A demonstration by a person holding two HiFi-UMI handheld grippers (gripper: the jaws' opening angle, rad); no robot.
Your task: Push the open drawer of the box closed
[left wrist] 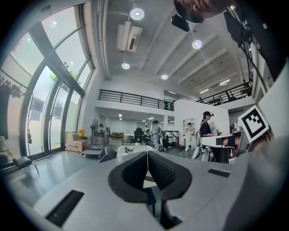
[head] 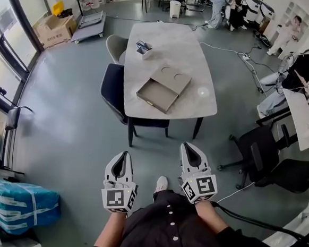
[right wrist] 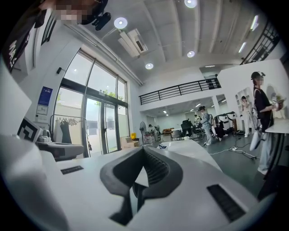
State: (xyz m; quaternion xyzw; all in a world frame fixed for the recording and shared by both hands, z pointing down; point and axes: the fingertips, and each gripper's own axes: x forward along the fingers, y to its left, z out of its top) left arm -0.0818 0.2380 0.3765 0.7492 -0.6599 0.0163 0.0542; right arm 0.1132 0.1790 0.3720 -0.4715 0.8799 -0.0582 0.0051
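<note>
pale stone worktop (head: 166, 41) in an open-plan hall is carrying the box (head: 174, 75) mid-surface, its open drawer (head: 156, 96) projecting toward the near edge, untouched. left gripper (head: 123, 156) and right gripper (head: 191, 148) are hanging well short of it, fingers (left wrist: 165, 171) pressed together on nothing, probably readied as blunt pushers. only the head view is showing the drawer; the gripper views are confirming the shut fingers.
</note>
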